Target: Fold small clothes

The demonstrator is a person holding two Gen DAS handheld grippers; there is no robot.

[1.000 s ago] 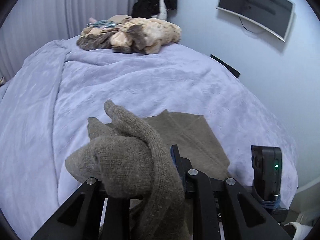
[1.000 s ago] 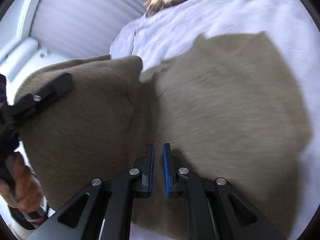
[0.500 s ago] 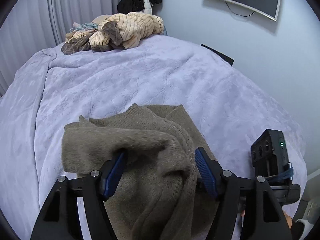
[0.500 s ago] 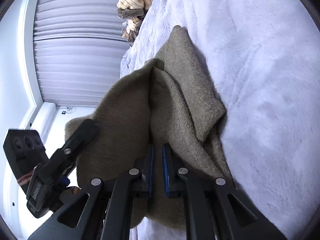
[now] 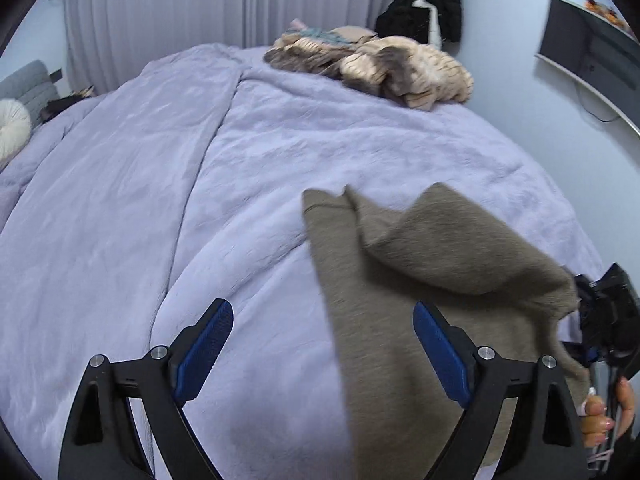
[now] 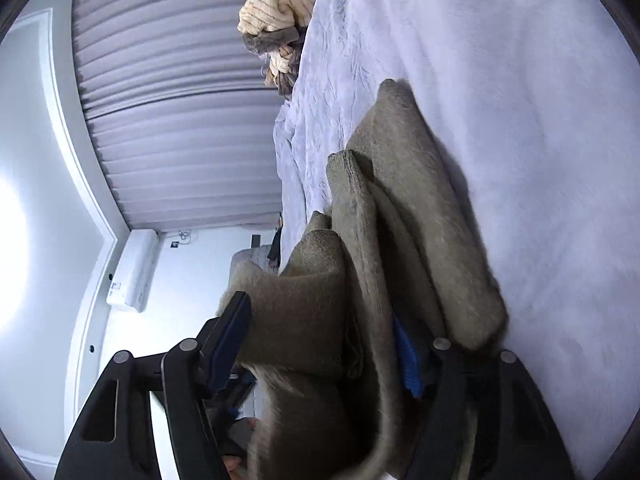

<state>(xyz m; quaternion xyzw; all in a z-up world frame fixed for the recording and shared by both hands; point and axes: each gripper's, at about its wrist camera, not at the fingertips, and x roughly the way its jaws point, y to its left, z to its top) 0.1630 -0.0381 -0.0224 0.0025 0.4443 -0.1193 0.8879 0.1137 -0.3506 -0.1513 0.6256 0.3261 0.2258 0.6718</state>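
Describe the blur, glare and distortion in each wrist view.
Left wrist view: fisheye bends the bed's lilac blanket into a dome; the brown knit garment is motion-smeared. Right wrist view: rolled sideways, blown-out glare at the left edge, garment's lower folds smeared.

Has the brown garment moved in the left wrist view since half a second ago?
Yes. The brown garment left the open left gripper, whose jaws have just been opening, and lies rightward on the blanket.

lilac bedspread [image 5: 280, 168], pale curtains [image 5: 160, 12], wall tv [image 5: 588, 52], white walls.
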